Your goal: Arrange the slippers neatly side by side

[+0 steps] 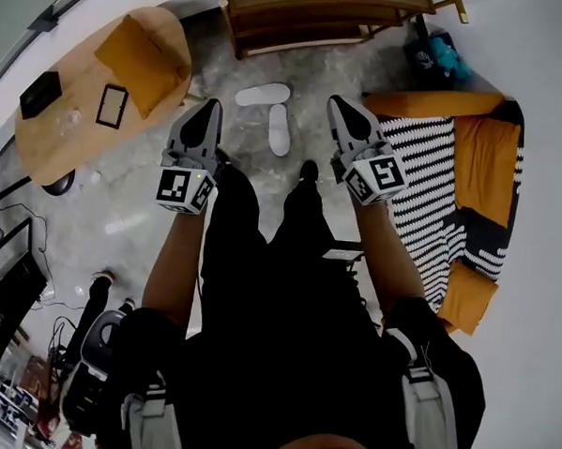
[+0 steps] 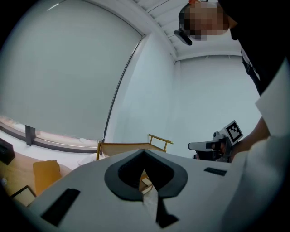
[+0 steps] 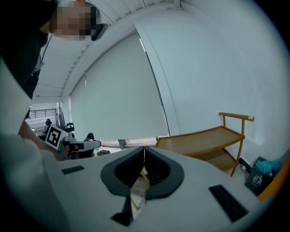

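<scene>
Two white slippers lie on the grey floor ahead of my feet in the head view. One slipper (image 1: pixel 262 94) lies crosswise, and the other (image 1: pixel 279 130) lies lengthwise just below its right end, so they form an angle. My left gripper (image 1: pixel 210 103) is held in the air to the left of them and my right gripper (image 1: pixel 334 100) to the right; neither touches a slipper. Both have their jaws together with nothing held. The left gripper (image 2: pixel 144 150) and the right gripper (image 3: pixel 144 147) point almost level at the walls, so their own views show no slipper.
A wooden shelf cart (image 1: pixel 320 14) stands beyond the slippers. A round wooden table (image 1: pixel 51 136) with an orange cushion (image 1: pixel 139 57) is at the left. A sofa with a striped blanket (image 1: pixel 429 180) and orange cushions is at the right. Cables and equipment fill the lower left.
</scene>
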`<state>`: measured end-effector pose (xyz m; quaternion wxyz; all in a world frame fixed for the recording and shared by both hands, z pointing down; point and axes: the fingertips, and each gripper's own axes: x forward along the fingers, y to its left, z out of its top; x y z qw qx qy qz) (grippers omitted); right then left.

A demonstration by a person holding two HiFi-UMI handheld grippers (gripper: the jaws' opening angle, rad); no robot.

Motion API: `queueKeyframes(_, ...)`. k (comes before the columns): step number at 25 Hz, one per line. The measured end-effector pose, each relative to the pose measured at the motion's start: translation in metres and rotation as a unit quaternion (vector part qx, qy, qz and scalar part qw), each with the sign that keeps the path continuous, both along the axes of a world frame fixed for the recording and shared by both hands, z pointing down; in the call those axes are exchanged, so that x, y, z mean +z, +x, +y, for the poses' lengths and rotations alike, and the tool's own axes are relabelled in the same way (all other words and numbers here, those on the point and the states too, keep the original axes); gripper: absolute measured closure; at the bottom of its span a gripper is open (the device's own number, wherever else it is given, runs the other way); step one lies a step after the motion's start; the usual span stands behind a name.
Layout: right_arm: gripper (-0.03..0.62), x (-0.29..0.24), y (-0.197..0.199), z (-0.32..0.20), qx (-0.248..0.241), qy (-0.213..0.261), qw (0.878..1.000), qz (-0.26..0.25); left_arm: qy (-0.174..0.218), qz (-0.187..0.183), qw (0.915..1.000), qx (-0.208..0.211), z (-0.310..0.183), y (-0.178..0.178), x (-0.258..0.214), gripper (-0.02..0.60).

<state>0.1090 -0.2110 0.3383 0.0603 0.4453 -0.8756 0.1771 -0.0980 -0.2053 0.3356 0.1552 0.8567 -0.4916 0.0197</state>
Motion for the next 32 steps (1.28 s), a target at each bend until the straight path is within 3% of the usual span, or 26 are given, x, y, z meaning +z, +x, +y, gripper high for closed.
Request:
queueKeyframes(4,0.563,0.051,-0.028,-0.013,-0.039,-0.012,0.999,0.02,-0.008,-0.003,0.9995,0.03,-0.019,-0.002,0.041,0.568)
queueKeyframes(8,0.563,0.102,-0.043,-0.037,-0.083,-0.027,0.996,0.028,-0.018,-0.014,0.9993,0.029,-0.038,-0.01,0.08,0.568)
queueKeyframes(12,0.562,0.173,-0.019,-0.028,-0.118,-0.07,0.989,0.046,-0.028,-0.035,0.999,0.008,-0.032,0.006,0.12,0.568)
queueKeyframes(17,0.56,0.259,0.004,-0.007,-0.163,-0.124,0.978,0.029,-0.047,-0.058,0.9971,-0.016,-0.017,0.019,0.188,0.568)
queueKeyframes(19,0.545,0.298,-0.001,0.001,-0.186,-0.145,0.971,0.037,-0.063,-0.054,0.9961,-0.028,-0.013,0.013,0.221,0.568)
queueKeyframes(21,0.471,0.336,-0.007,0.012,-0.206,-0.168,0.963,0.048,-0.082,-0.056,0.9946,-0.033,-0.004,0.01,0.253,0.568)
queueKeyframes(32,0.441,0.512,-0.03,0.074,-0.301,-0.23,0.914,0.141,-0.127,-0.044,0.9909,-0.011,0.035,0.013,0.391,0.568)
